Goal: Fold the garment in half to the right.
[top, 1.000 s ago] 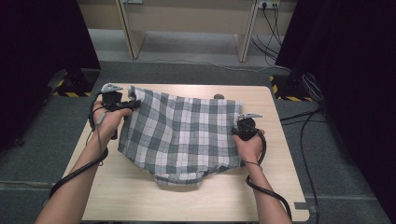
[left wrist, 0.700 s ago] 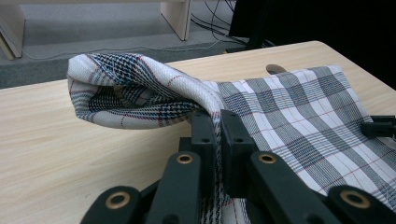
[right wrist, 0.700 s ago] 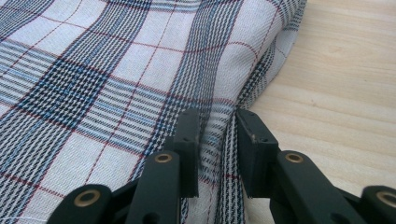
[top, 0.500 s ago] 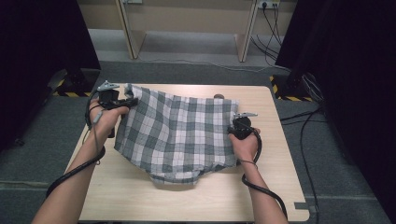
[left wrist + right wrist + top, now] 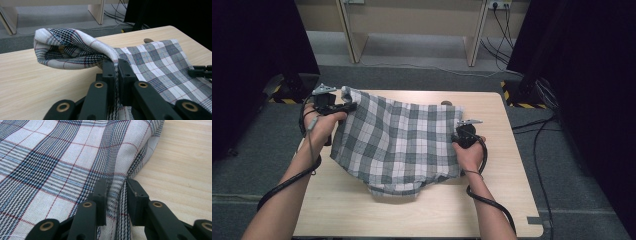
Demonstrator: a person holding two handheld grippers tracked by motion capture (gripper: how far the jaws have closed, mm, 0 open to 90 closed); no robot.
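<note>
Plaid cloth: spread across the middle of the table, far-left corner lifted | Left hand-held gripper: jaws clamped tight on that raised, folded-over corner | Right hand-held gripper: jaws narrowed on a bunched fold at the cloth's right edge, just above the tabletop

I log the woven plaid cloth as white ground with black-and-blue houndstooth bands and thin red lines; at its 10 o'clock corner the rolled edge carries the same check on both faces. The light wood-grain tabletop reads pale beige. I note both sets of gripper jaws matte black with brass-coloured rivets. The floor at 12 o'clock is grey, with yellow-black hazard stripes.
</note>
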